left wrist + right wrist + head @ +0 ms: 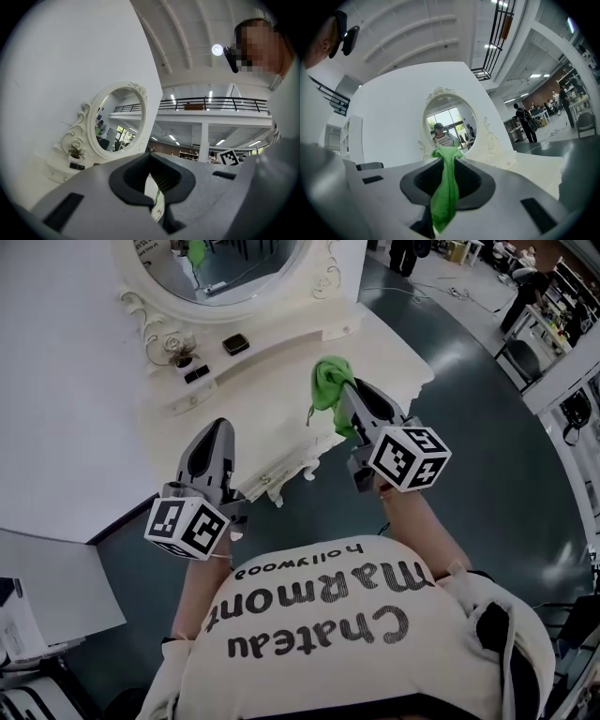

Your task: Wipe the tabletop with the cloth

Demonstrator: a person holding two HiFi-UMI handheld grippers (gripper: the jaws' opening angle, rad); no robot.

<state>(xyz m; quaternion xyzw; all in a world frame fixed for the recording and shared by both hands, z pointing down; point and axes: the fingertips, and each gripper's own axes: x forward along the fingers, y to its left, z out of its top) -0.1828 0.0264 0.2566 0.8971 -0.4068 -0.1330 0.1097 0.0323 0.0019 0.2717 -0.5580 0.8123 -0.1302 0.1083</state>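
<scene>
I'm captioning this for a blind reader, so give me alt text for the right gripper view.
The right gripper pinches a green cloth between its closed jaws, and the cloth trails back toward the camera. Beyond it stands a white dressing table with an ornate oval mirror, set in a large, bright hall.

Left gripper has jaws together, empty; right gripper has jaws clamped on the cloth.
</scene>
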